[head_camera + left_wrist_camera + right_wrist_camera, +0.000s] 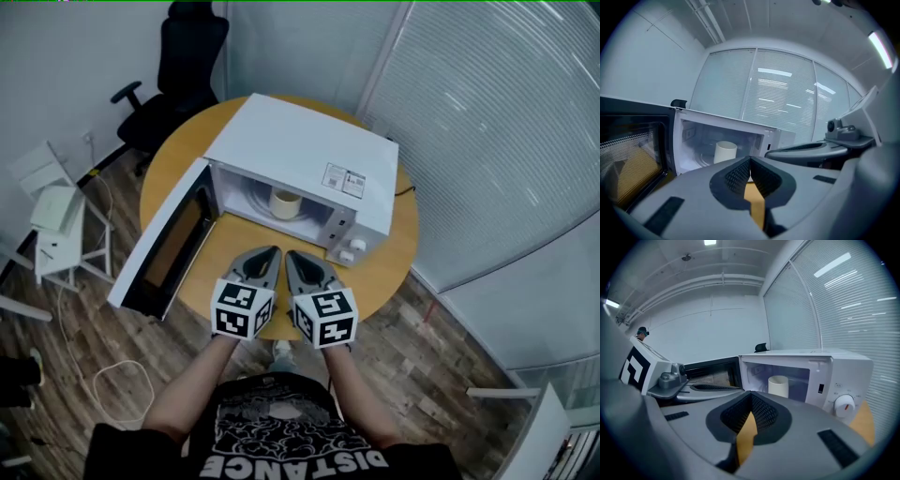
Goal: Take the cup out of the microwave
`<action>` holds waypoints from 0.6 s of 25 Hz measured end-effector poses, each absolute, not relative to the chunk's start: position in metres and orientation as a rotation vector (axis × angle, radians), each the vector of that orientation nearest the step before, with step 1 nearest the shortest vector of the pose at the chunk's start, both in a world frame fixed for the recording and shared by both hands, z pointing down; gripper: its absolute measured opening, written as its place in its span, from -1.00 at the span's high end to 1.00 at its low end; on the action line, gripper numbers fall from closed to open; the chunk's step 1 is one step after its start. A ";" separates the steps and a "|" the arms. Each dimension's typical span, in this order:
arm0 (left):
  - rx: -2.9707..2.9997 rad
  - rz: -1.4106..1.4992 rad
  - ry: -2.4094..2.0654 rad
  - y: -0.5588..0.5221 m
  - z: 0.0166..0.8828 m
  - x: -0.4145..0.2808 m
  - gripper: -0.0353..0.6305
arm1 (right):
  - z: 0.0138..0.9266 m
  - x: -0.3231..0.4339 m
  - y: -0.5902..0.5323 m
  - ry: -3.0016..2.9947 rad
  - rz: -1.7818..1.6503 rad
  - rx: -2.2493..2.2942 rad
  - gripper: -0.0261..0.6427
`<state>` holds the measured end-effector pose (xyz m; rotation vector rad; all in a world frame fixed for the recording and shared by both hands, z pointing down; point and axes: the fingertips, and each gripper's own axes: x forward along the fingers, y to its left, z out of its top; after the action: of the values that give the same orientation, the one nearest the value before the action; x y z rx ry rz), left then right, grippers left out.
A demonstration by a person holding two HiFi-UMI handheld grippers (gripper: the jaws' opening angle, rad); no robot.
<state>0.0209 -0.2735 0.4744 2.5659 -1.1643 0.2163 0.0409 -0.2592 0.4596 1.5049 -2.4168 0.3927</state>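
The white box-shaped microwave [300,150] stands with its door [161,251] open and the cream cylindrical cup [286,202] inside it, ungrasped, while the left gripper [274,250] and right gripper [291,254], the 2 closed on nothing, hover before it.

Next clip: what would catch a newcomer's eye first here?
The white microwave on the round wooden table, its door swung wide open to the left. A pale cup stands inside, and the left tool and right tool, both shut and empty, hover side by side before the opening.
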 end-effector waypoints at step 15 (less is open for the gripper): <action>2.556 0.222 -1.230 -0.327 0.494 0.049 0.86 | 0.472 0.066 -0.305 -2.470 0.427 1.419 0.88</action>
<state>0.0485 -0.3269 0.4944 2.5561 -1.2304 0.2217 0.0662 -0.3049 0.4719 1.4193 -2.4699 0.4266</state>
